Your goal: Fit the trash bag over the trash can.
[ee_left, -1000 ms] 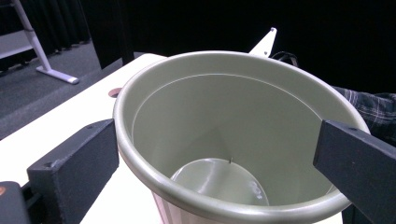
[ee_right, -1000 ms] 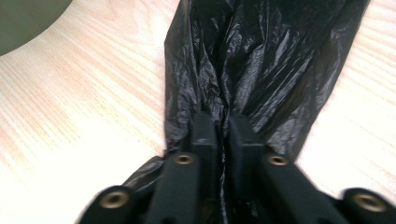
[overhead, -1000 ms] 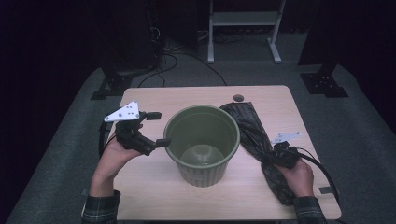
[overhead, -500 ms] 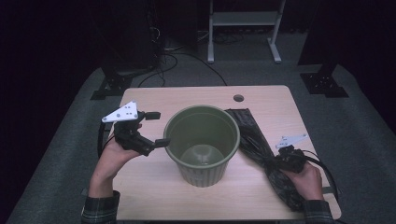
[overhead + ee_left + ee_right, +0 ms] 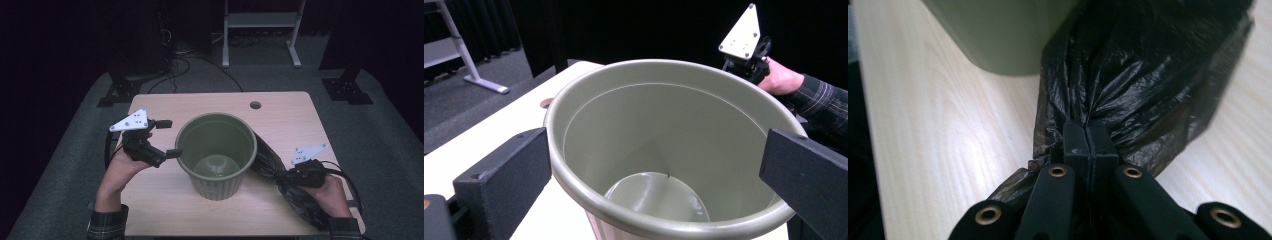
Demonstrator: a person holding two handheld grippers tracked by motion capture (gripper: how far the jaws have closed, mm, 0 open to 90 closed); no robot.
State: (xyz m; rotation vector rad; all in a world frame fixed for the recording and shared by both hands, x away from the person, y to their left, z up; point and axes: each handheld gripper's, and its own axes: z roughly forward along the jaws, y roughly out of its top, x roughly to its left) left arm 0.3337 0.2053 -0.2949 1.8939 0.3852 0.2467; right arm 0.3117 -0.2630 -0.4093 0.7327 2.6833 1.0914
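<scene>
1. A crumpled black plastic bin bag (image 5: 292, 192) lies on the right side of the pale wooden counter (image 5: 165, 210). One end rests against the green bin; the other trails toward the near right corner.
2. The right gripper (image 5: 291, 176) has its jaws pinched shut on a gathered fold of the bag, as the right gripper view shows (image 5: 1088, 145). Film bunches on both sides of the closed tips.
3. An empty round olive-green plastic bin (image 5: 216, 152) stands upright at the middle of the counter, touching the bag on its right.
4. The left gripper (image 5: 170, 138) sits just beside the bin's left rim with its jaws spread wide. In the left gripper view, the rim (image 5: 664, 220) lies between the two black jaws, which do not press it.
5. Compared with a second ago, the right hand has lifted slightly and drawn toward the near edge. The bag is now stretched and gathered rather than lying flat. The bin and the left gripper are where they were.
6. Judgement: the bag is now secured and starting to come up. It likely still has to be opened and fitted into the bin.
</scene>
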